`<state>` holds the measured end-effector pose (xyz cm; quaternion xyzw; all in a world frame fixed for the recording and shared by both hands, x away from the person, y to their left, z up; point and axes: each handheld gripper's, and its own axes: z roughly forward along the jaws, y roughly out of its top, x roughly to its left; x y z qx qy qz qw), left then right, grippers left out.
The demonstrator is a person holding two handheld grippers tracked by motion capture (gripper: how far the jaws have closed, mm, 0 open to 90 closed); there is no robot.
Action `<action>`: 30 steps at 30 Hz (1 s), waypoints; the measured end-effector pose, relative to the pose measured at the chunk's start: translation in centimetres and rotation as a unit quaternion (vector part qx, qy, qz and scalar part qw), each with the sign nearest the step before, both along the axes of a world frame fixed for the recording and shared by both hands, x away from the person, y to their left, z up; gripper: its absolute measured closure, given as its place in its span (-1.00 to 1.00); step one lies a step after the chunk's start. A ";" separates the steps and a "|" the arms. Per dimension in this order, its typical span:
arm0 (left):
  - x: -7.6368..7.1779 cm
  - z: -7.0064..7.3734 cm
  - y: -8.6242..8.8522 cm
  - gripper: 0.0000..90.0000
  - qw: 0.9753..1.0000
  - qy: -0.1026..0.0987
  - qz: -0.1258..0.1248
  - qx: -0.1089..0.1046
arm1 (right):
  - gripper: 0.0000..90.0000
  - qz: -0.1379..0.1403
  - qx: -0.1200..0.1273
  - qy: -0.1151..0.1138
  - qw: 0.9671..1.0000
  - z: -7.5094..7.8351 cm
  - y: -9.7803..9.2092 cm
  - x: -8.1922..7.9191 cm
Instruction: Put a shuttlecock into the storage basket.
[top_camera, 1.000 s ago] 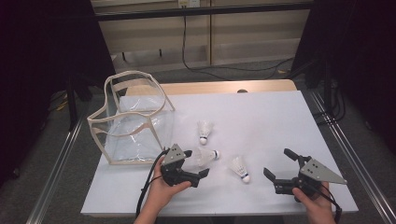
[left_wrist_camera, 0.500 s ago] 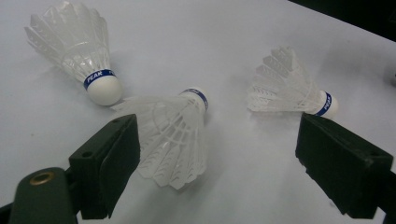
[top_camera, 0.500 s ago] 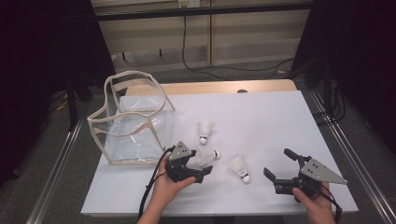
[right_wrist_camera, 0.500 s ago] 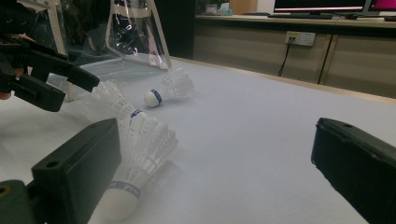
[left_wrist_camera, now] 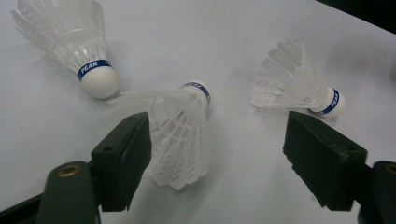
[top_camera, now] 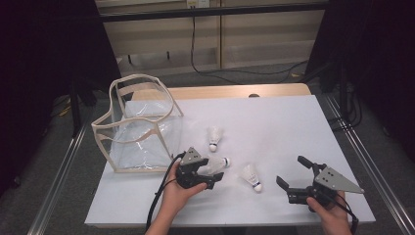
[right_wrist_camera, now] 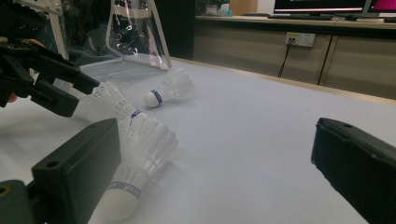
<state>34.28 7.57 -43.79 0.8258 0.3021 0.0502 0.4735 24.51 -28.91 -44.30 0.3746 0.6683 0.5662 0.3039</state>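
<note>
Covering most of the wooden bench, a white rectangular tabletop (top_camera: 274, 117) carried everything. Left of the middle white feathered shuttlecock (top_camera: 215, 164) stood a clear plastic bag with beige trim (top_camera: 139, 129), its mouth open upward. The left gripper (left_wrist_camera: 217, 158) sat at that shuttlecock, jaws apart around its feather skirt without clamping it. The right gripper (top_camera: 297, 177) rested well to its right, jaws wide apart and holding nothing. A second shuttlecock (top_camera: 214, 137) lay just beyond it, a third (top_camera: 251, 176) just right.
</note>
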 end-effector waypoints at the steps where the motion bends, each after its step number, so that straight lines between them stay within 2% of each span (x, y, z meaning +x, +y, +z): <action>1: 0.1 0.0 0.0 -0.37 1.000 0.005 -0.003 0.000 | -0.97 0.000 0.001 0.000 1.000 0.0 0.0 0.0; 3: 0.3 -0.2 -0.1 -0.34 1.000 0.010 -0.003 -0.001 | -0.97 -0.001 0.002 0.000 1.000 0.0 0.0 0.0; 13: 0.8 -0.4 -0.3 -0.23 1.000 0.008 0.006 0.006 | -0.97 -0.001 0.002 0.000 1.000 0.0 0.0 0.0; 17: 0.8 -0.3 -0.5 -0.22 1.000 0.017 0.008 0.007 | -0.97 -0.002 0.003 0.000 1.000 0.0 0.0 0.0; 20: 1.0 -0.4 -0.5 -0.21 1.000 0.013 0.012 0.012 | -0.97 -0.003 0.003 0.001 1.000 0.0 -0.1 0.0; 26: 1.1 -0.5 -0.4 -0.14 0.999 0.020 0.013 0.021 | -0.97 -0.003 0.002 0.001 1.000 0.0 -0.1 0.0; 30: 1.0 -0.6 -0.5 -0.09 1.000 0.023 0.009 0.014 | -0.97 -0.002 0.002 0.001 1.000 0.0 -0.1 0.0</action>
